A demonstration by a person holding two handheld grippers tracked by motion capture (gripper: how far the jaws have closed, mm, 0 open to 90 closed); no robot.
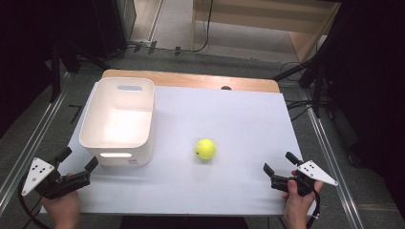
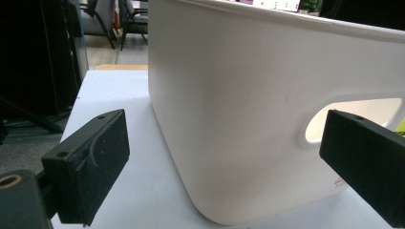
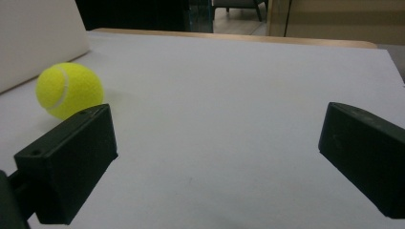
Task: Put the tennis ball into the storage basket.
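A yellow tennis ball (image 1: pixel 205 149) rests near the middle of the white table top (image 1: pixel 229 119); in the right gripper view the tennis ball (image 3: pixel 69 89) lies to the left, beyond the left jaw. A white plastic bin (image 1: pixel 119 119) with handle cut-outs stands at the left. My left gripper (image 1: pixel 77 161) is open at the front left, just short of the white bin (image 2: pixel 239 109), whose near corner fills the space ahead of the jaws. My right gripper (image 1: pixel 280 162) is open at the front right, empty, well to the right of the ball.
A wooden strip (image 1: pixel 191 78) edges the far side of the table. Metal rails (image 1: pixel 28 143) run along both sides, with dark stands and cables on the floor behind. A wooden cabinet (image 1: pixel 267 19) stands at the back.
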